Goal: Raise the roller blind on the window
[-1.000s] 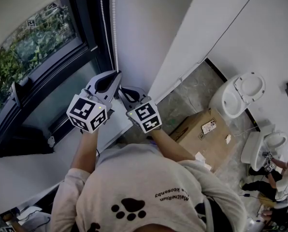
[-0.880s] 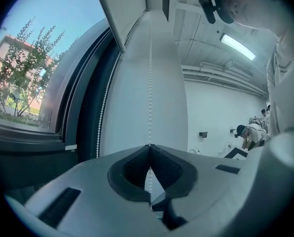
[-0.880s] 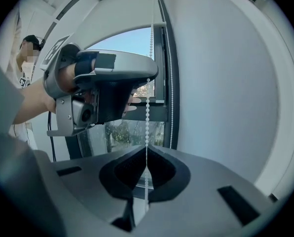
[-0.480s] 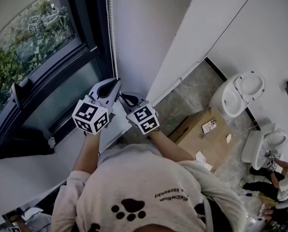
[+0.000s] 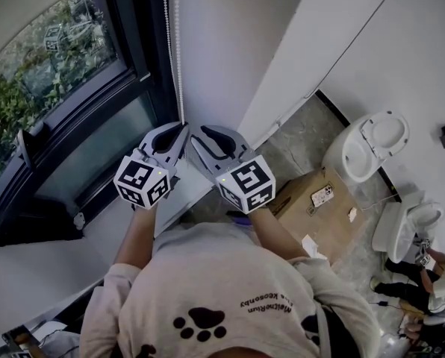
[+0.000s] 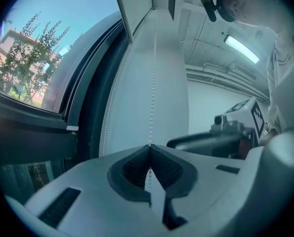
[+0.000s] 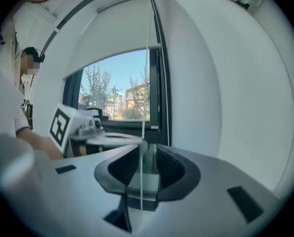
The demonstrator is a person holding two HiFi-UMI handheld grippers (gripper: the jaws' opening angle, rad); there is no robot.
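White bead chain (image 5: 179, 51) hung in two strands down the pale wall, just beside the dark window frame (image 5: 137, 66). The roller blind (image 7: 112, 33) it served was plain white fabric. In the right gripper view it covered the upper part of the window. Its straight bottom edge crossed the glass above a stretch of trees, buildings and blue sky.

The left gripper (image 5: 179, 129) was held level at the chain with its jaws pressed fully together on one strand. In the left gripper view the beads (image 6: 154, 83) ran down the wall straight into the closed tips (image 6: 149, 147), and the second strand hung free nearer the frame.

The right gripper (image 5: 200, 136) sat just beside the left one, on the side away from the window. Its jaws had just been opening and stood apart. A strand of the chain (image 7: 148, 58) dropped through the gap between them (image 7: 147, 149), and the pads were not squeezing it.

A cardboard box (image 5: 312, 203) and a toilet (image 5: 372, 144) stood on the floor below, well apart from the window.
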